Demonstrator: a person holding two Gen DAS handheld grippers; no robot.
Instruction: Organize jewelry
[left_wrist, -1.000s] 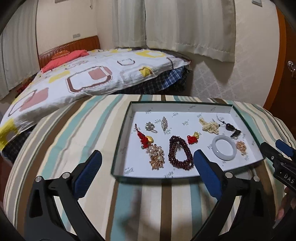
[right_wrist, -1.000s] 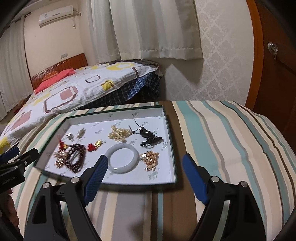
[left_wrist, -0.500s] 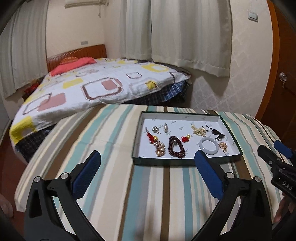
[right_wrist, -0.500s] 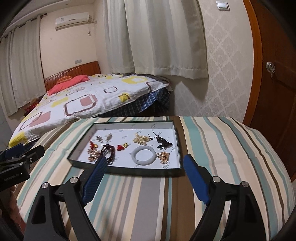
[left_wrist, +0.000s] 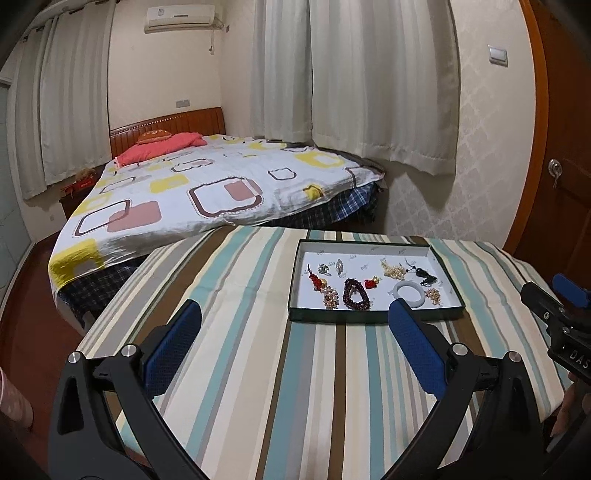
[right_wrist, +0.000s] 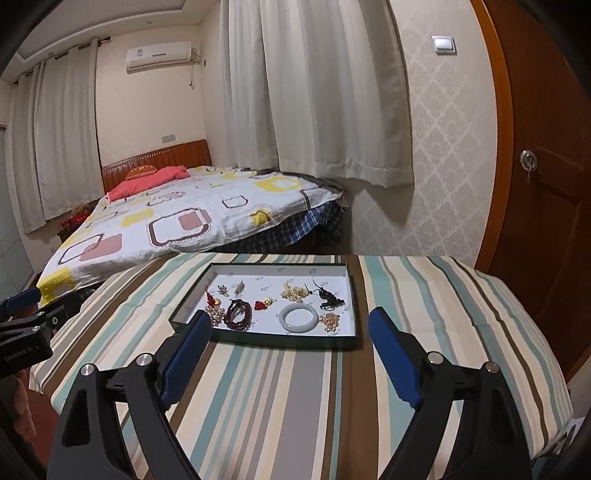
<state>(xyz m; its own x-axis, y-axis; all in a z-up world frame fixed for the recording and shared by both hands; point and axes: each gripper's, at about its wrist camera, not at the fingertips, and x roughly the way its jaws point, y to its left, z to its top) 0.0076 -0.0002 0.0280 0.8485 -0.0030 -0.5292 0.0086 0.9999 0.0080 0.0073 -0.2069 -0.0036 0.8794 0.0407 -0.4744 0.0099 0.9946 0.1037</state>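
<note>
Pulling back over the last second, your left gripper (left_wrist: 293, 336) and right gripper (right_wrist: 290, 345) both hang spread and empty, the jewelry tray (right_wrist: 266, 338) now well ahead, suggesting the sorting is finished

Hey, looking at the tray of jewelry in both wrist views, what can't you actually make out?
- Small silver pieces: too small in both views to tell brooch from earring.
- Near corner of the tray: right wrist view, hidden by the right gripper finger.
- White bangle: left wrist view, near edge covered by the left gripper finger.
- Black cord piece: tangled, shape unclear.
</note>
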